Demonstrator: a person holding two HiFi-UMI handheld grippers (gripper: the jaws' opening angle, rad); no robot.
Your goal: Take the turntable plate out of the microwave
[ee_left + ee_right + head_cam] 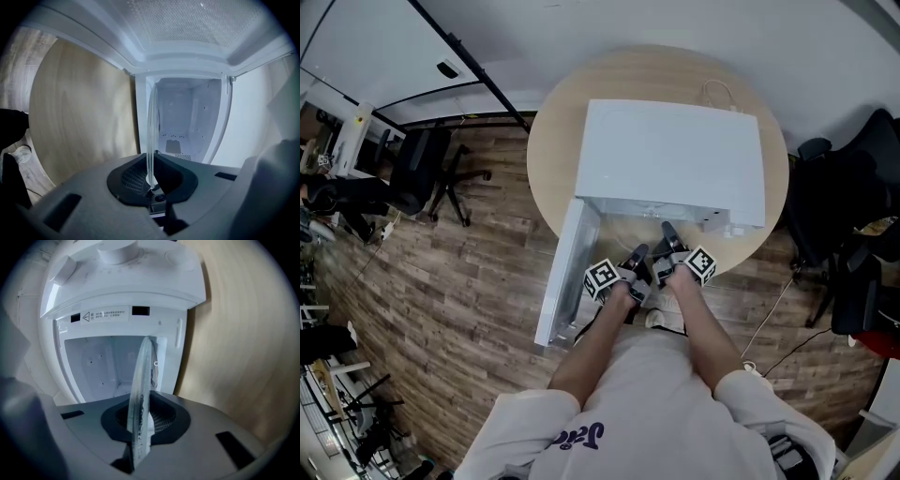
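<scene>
The clear glass turntable plate point(151, 136) shows edge-on in the left gripper view, clamped between the pads of my left gripper point(152, 185). In the right gripper view the same plate point(140, 394) runs edge-on through my right gripper point(140, 430), which is shut on its rim. Both views look into the white microwave cavity point(185, 122) point(101, 364) just beyond the plate. From the head view, the left gripper point(633, 265) and the right gripper point(668, 246) sit side by side at the mouth of the white microwave point(675, 159). The plate itself is hard to make out there.
The microwave door point(567, 272) hangs open to the left, past the edge of the round wooden table point(553, 141). The control panel with its knob point(117, 251) sits beside the cavity. Office chairs stand at the left point(431, 173) and right point(839, 206) on the wooden floor.
</scene>
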